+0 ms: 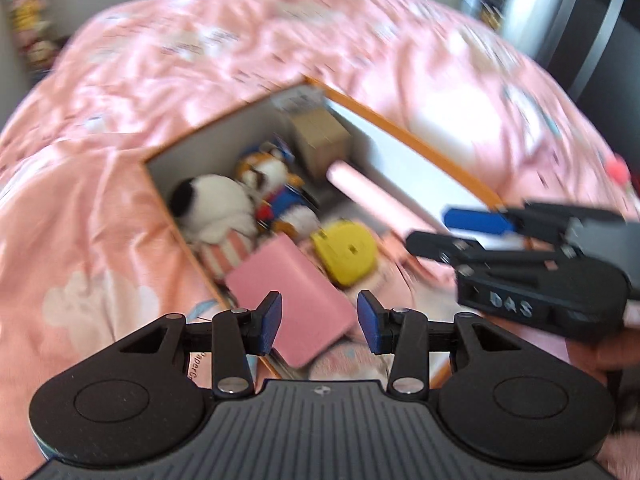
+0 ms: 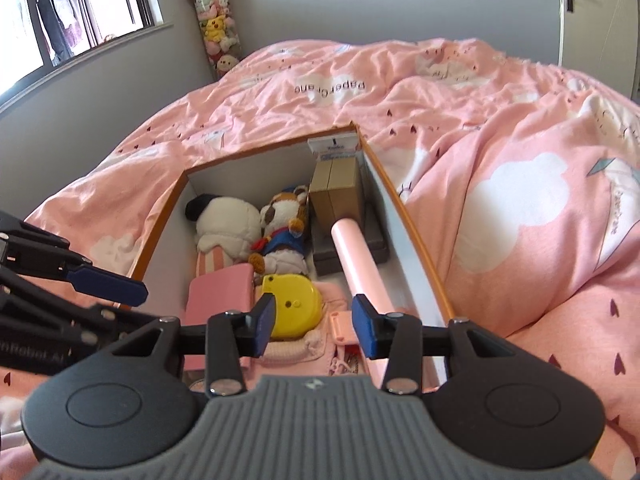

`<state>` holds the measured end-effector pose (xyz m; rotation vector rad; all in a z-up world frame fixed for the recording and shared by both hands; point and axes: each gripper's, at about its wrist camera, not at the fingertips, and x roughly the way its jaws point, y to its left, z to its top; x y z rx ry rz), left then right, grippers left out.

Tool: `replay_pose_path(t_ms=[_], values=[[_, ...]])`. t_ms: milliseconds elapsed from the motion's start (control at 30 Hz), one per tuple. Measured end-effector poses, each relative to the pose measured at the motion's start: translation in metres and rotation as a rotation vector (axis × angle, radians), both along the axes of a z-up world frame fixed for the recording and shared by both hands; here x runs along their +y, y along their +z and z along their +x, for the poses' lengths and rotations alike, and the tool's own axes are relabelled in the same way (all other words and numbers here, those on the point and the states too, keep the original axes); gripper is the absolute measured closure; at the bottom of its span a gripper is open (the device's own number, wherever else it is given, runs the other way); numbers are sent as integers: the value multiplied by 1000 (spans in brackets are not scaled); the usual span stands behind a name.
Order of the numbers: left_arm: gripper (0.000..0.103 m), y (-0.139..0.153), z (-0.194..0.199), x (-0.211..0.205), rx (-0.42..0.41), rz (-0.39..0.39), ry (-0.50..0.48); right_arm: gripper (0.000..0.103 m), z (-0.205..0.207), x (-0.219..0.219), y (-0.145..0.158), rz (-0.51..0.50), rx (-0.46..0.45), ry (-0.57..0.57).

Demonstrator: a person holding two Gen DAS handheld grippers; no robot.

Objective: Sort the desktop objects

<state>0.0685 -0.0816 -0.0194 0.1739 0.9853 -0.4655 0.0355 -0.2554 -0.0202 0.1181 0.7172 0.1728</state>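
Observation:
An orange-rimmed storage box (image 1: pixel 400 128) (image 2: pixel 400 208) lies open on the bed. Inside are a panda plush (image 1: pixel 216 200) (image 2: pixel 226 220), a brown-and-white plush in blue (image 1: pixel 276 188) (image 2: pixel 284 224), a pink case (image 1: pixel 288 300) (image 2: pixel 220 296), a yellow round gadget (image 1: pixel 346 250) (image 2: pixel 296 304), a pink tube (image 1: pixel 372 196) (image 2: pixel 356 256) and a brown carton (image 1: pixel 320 136) (image 2: pixel 336 188). My left gripper (image 1: pixel 320 322) (image 2: pixel 116 300) hovers open over the pink case, holding nothing. My right gripper (image 2: pixel 314 322) (image 1: pixel 452 232) hangs open above the box's near end, with nothing between its pads.
A rumpled pink duvet (image 2: pixel 520 160) surrounds the box on all sides. A grey block (image 2: pixel 376 248) sits under the tube's far end. A hanging column of plush toys (image 2: pixel 216 20) fills the far corner beside a window (image 2: pixel 60 8). A door (image 2: pixel 592 0) is at the far right.

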Motion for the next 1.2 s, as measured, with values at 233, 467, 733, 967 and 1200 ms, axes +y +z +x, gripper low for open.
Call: replay_pose_path(t_ms=[233, 467, 733, 967, 1200], values=[[49, 0, -17, 7, -164, -33, 204, 58, -10, 14, -2, -61, -65, 14], [39, -1, -35, 10, -249, 1, 330, 55, -21, 21, -4, -81, -98, 21], [31, -10, -45, 13, -245, 17, 395, 48, -27, 20, -6, -74, -126, 7], [25, -15, -51, 18, -245, 12, 437, 42, -32, 20, -11, -66, -121, 13], [25, -23, -59, 18, -231, 15, 465, 38, -36, 23, -16, -75, -124, 53]])
